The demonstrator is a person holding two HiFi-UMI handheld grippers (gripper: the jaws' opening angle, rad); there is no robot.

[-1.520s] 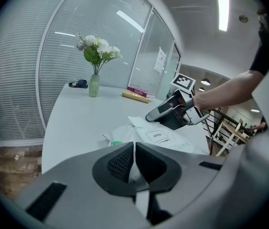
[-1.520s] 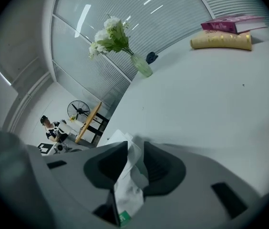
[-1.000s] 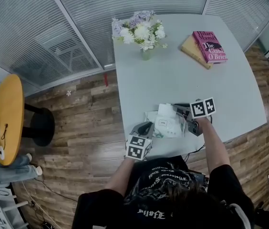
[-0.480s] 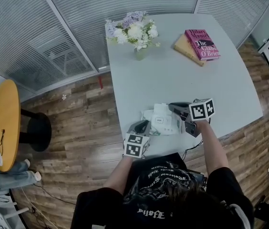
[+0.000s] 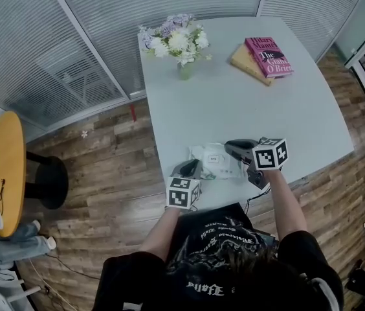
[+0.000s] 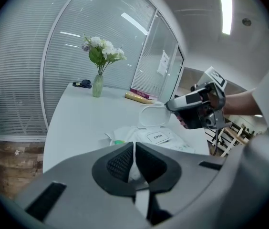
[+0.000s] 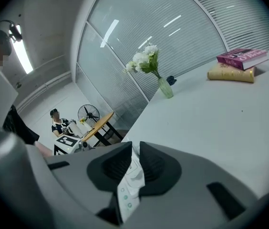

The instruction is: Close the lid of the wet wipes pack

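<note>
The white wet wipes pack (image 5: 211,164) lies near the front edge of the pale table (image 5: 234,102). In the left gripper view the pack (image 6: 160,138) shows an "OPEN" label, and its oval lid (image 6: 152,116) stands flipped up behind it. My left gripper (image 5: 189,168) is shut on the pack's near left edge (image 6: 133,159). My right gripper (image 5: 231,149) is at the pack's right end, close beside the raised lid (image 6: 172,105). Its jaws (image 7: 135,163) pinch white film with green dots (image 7: 129,185) and are opening.
A vase of flowers (image 5: 184,50) stands at the table's far left, and two stacked books (image 5: 266,57) lie at its far right. A round yellow side table (image 5: 1,161) stands on the wooden floor to the left. A person (image 7: 58,123) sits far off beside a fan.
My right gripper has risen a little and rolled, still at the pack's right end. The left gripper has kept still. The head view has shifted slightly.
</note>
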